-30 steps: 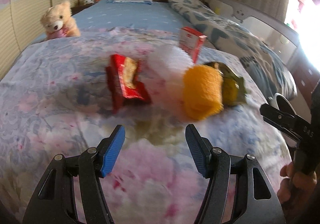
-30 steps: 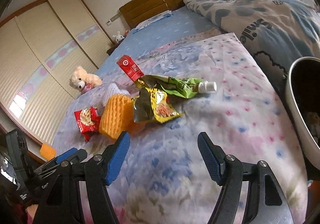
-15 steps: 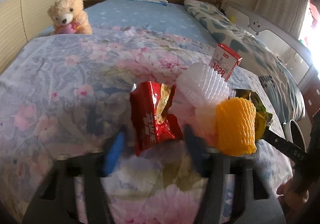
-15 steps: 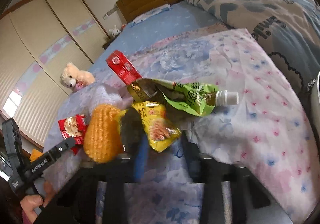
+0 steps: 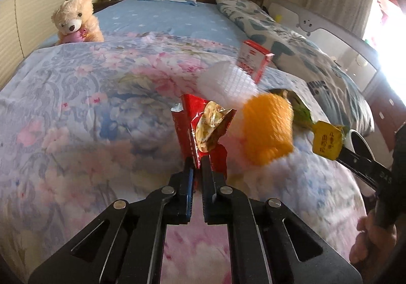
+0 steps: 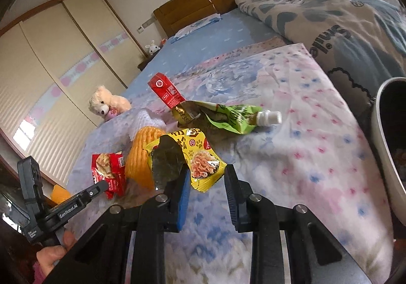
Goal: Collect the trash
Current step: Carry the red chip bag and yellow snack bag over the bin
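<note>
Across the floral quilt lay our litter, with a pale bin at the bed's right edge. By size: a white foam net, an orange foam net, a green spouted pouch, a red carton, then two wrappers. Our left gripper had its fingers clamped on the red snack wrapper. Our right gripper held its fingers apart around the yellow snack wrapper (paw prints showed; its characters were unreadable). We judged the picking-up step under way; next the right should close, then both carry to the bin. The left tool read "GenRobot.AI".
</note>
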A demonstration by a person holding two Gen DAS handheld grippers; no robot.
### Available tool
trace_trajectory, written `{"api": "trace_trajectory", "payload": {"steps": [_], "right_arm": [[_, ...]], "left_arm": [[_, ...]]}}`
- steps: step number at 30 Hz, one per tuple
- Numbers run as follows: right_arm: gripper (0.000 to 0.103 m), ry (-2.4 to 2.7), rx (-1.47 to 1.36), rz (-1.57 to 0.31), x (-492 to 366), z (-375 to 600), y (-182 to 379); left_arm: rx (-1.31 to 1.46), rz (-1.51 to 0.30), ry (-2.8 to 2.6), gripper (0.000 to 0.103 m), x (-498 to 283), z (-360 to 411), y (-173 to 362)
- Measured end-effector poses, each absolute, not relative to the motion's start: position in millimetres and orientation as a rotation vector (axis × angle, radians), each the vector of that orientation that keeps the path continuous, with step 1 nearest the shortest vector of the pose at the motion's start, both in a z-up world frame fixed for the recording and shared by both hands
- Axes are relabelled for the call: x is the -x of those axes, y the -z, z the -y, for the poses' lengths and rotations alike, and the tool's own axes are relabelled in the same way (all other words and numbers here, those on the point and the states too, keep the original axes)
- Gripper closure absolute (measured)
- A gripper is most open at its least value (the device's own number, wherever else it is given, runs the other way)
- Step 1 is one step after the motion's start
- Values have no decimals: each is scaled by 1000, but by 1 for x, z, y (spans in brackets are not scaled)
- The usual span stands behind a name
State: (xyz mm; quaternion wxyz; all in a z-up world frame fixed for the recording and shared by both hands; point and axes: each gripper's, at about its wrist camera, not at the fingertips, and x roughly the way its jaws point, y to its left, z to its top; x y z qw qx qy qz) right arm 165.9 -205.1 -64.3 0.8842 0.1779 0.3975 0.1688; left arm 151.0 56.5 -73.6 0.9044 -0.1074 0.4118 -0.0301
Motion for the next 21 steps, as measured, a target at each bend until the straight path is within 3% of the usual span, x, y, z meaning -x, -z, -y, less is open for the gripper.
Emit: {"api": "trace_trajectory", "payload": {"steps": [13,14,15,21], "right_arm": [[77,-308,-390,-836,-123,250,66],[94,-304,-393,-835,-121,253,66],[99,-301,-395,-838,-120,256,66],[99,-266,-413,-835,-108,279,66]], "left_arm": [[198,-842,214,99,-117,-3,60],[190,-839,228,99,-116,3,58],[181,-840,248,99,-116,11,57],[142,-850,318,99,-120,43,55]]}}
